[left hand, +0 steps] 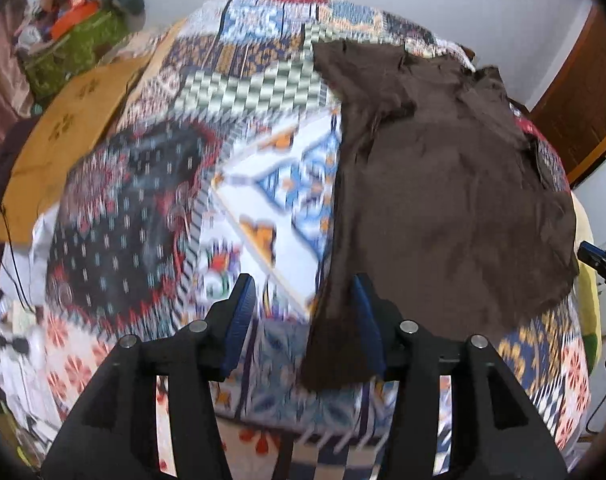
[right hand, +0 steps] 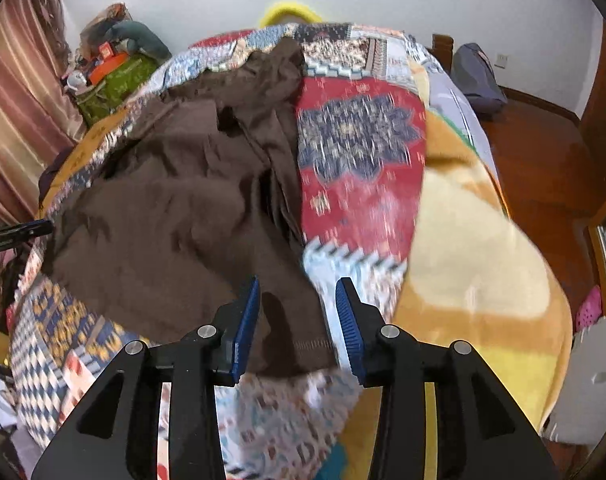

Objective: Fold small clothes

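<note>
Bed covering: multicoloured patchwork quilt (left hand: 239, 184), printed in blue, red, orange and white blocks, spread across the whole bed; a yellow-and-cream blanket (right hand: 475, 264) lies over its right side.

Garment: dark brown, soft-fabric small piece of clothing (left hand: 443, 184), lying flat but rumpled on the quilt, a stitched hem at its near edge in the right wrist view.

Side items: brown cardboard sheet (left hand: 75, 128) at the quilt's far left edge; green patterned box (right hand: 115, 84) with orange objects heaped on it, near the striped curtain (right hand: 19, 92).

Left gripper (left hand: 303, 320): black frame, blue ribbed pads, jaws parted; the garment's near left corner lies between them, unpinched.

Right gripper (right hand: 299, 320): same make, jaws parted; the garment's near right hem corner sits between the pads, not clamped.
</note>
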